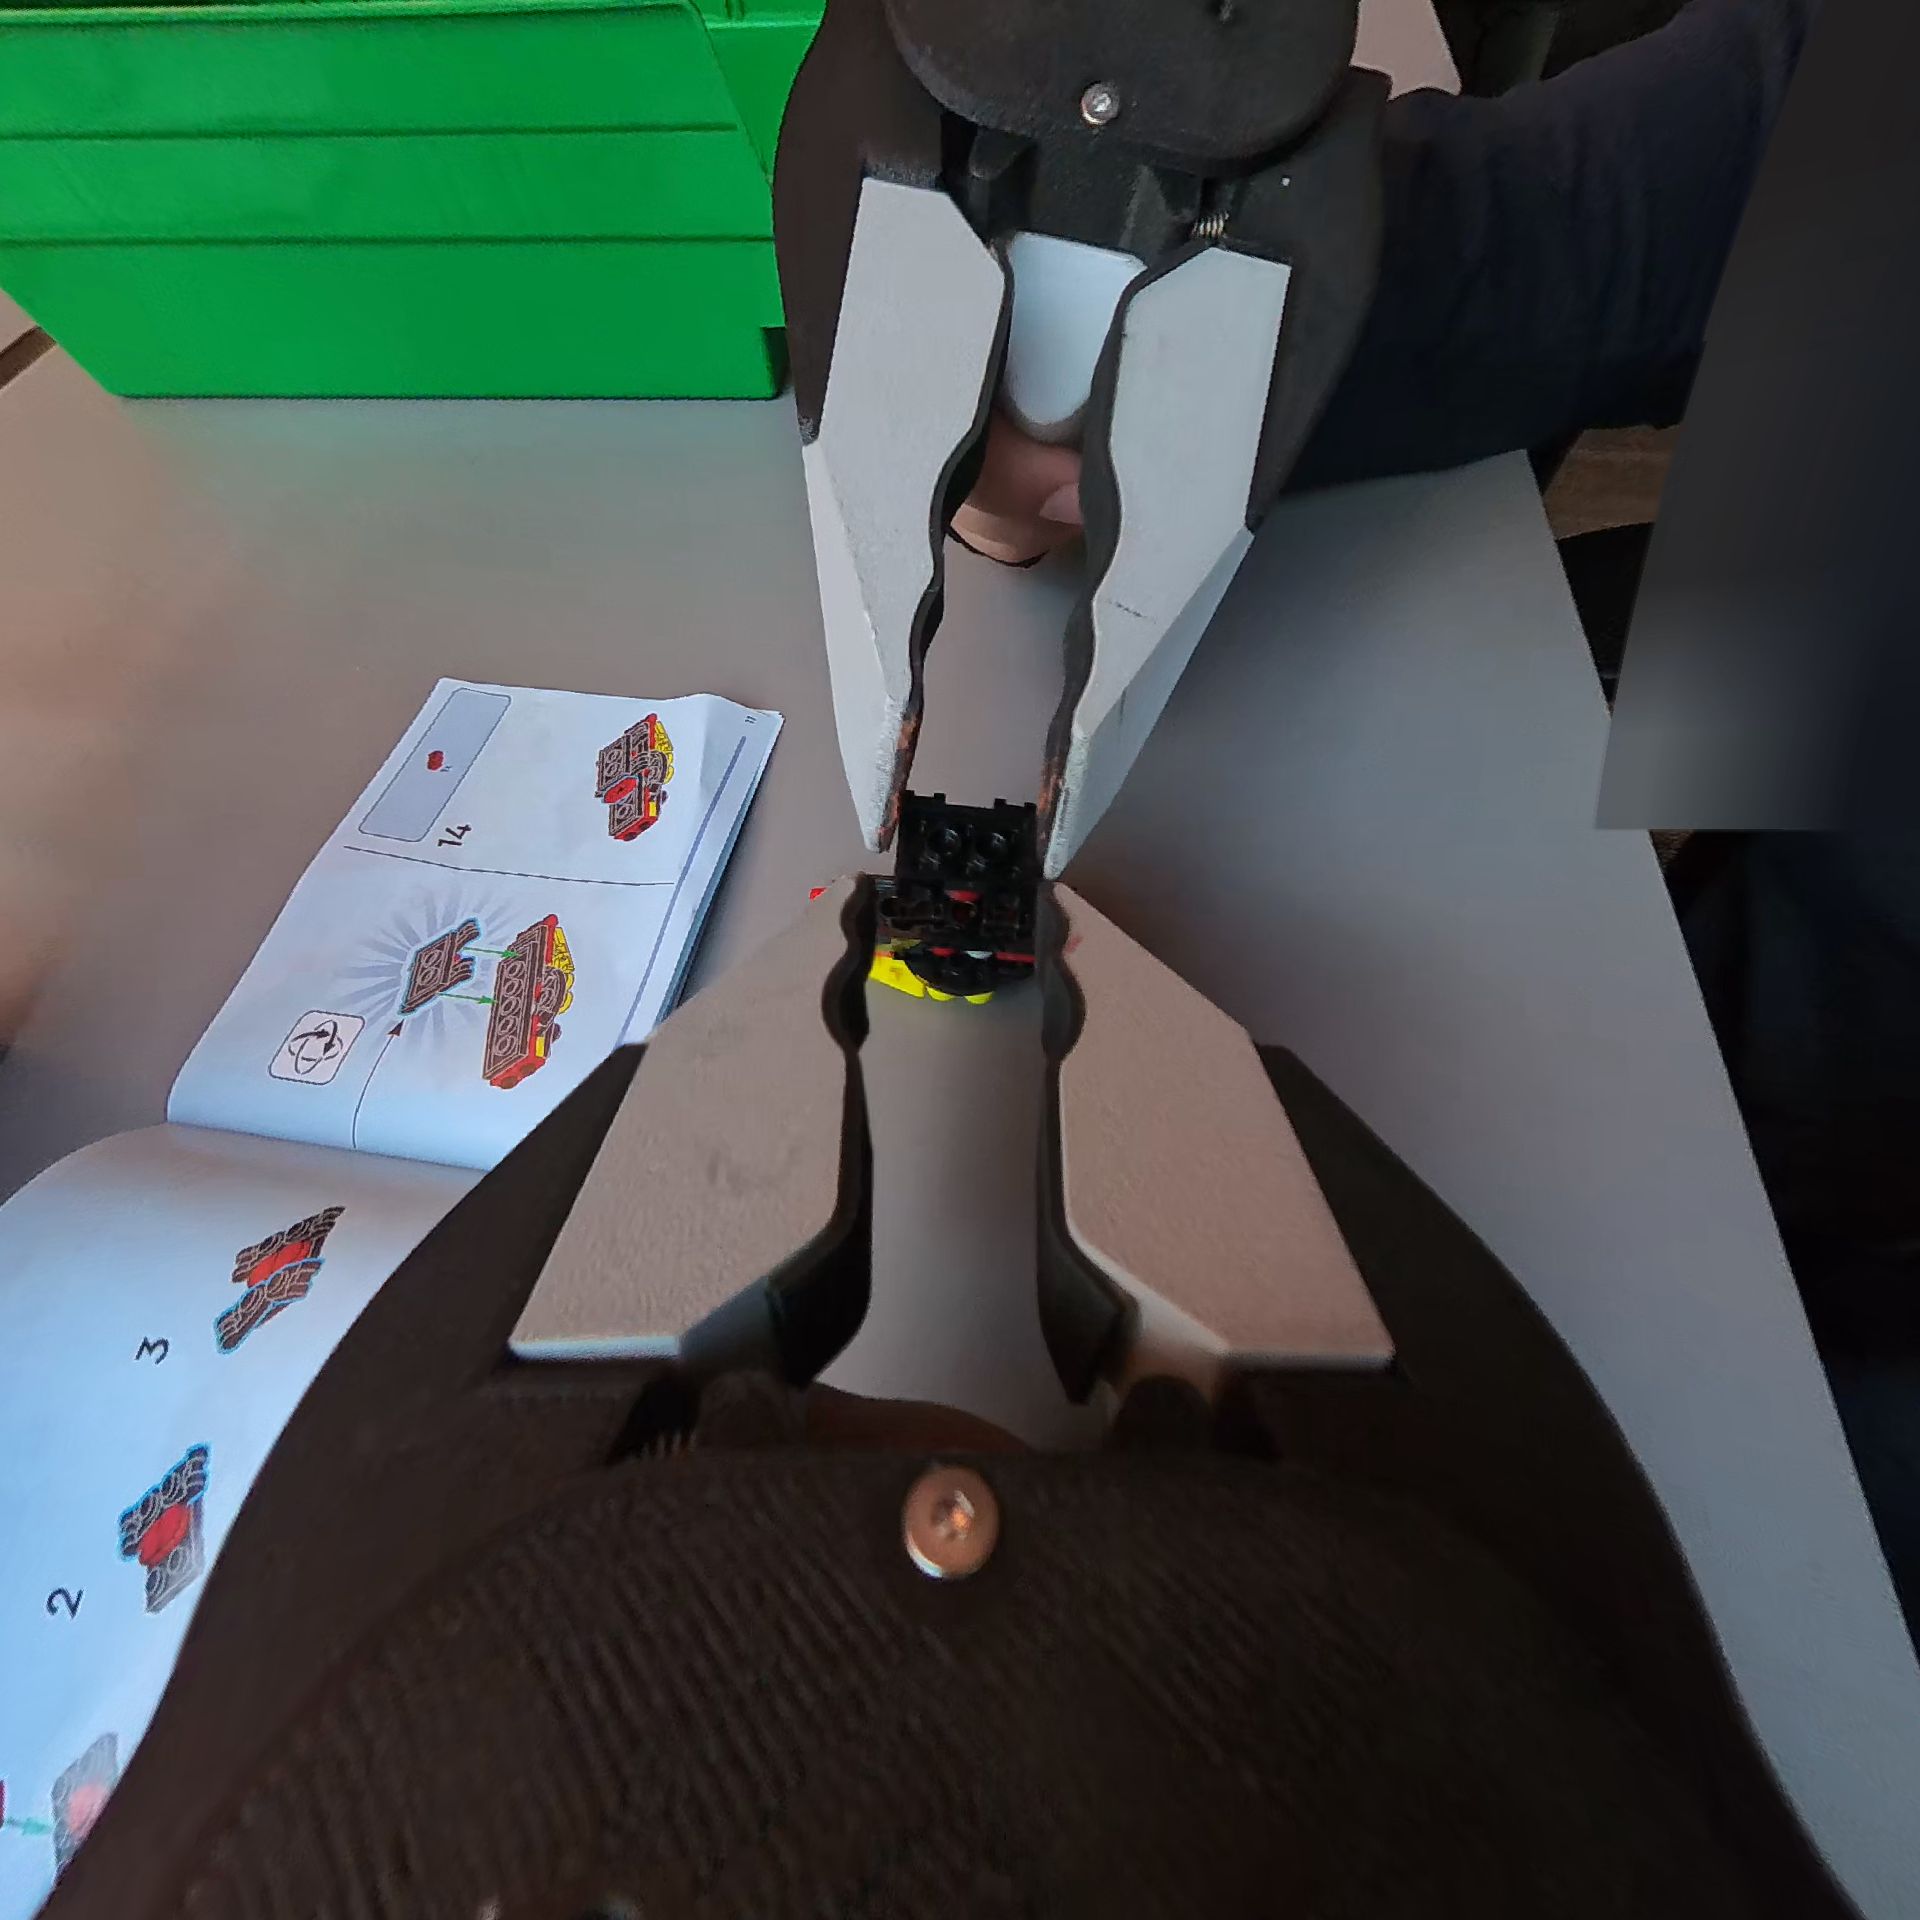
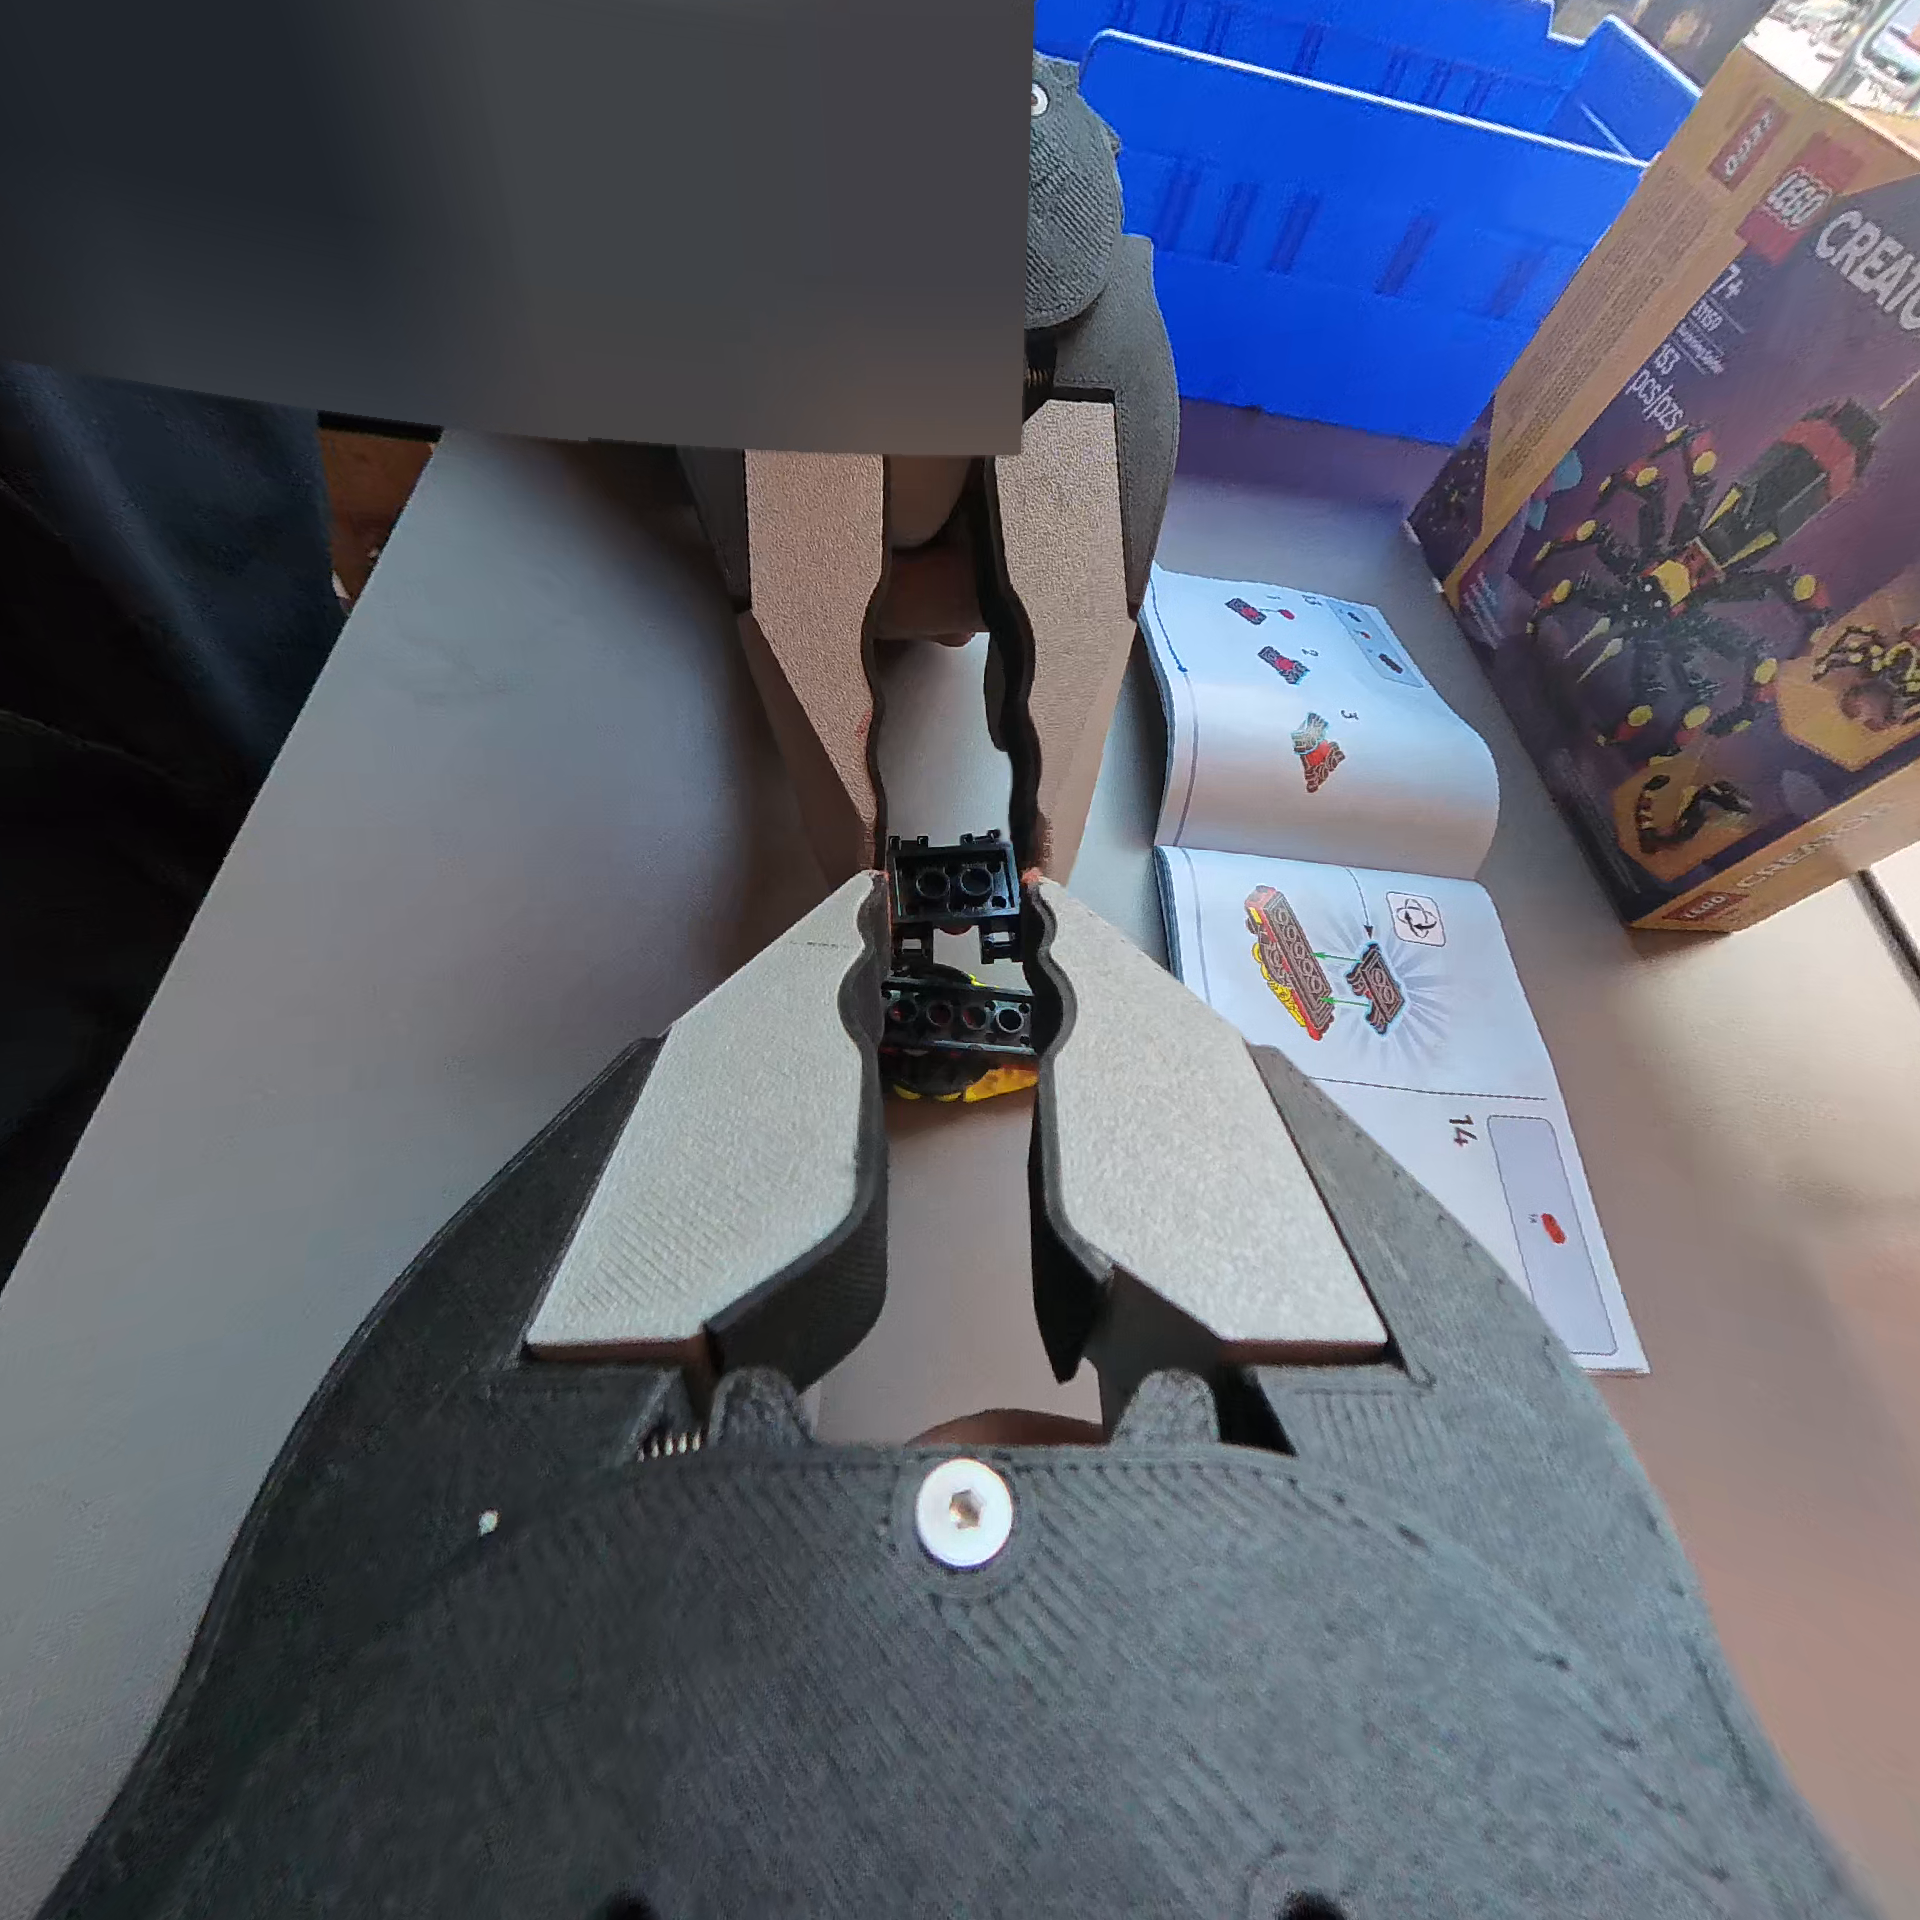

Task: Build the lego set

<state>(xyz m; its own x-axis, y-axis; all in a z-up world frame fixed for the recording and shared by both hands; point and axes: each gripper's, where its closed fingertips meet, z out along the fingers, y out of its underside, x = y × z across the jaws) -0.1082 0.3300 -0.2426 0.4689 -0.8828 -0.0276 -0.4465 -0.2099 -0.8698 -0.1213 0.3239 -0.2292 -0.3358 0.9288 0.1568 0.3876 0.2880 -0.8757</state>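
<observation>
Two grippers meet nose to nose: my left gripper (image 1: 951, 940) clamps the black-and-yellow assembly (image 1: 951, 951) steady above the table (image 1: 1351, 935), while my right gripper (image 2: 956, 971) pinches the black sub-piece (image 2: 951, 883) against it, matching the open instruction booklet (image 2: 1382, 1049).

Soft even daylight, faint shadows, wide-angle bending at edges, blurred corners, sharp centre
</observation>
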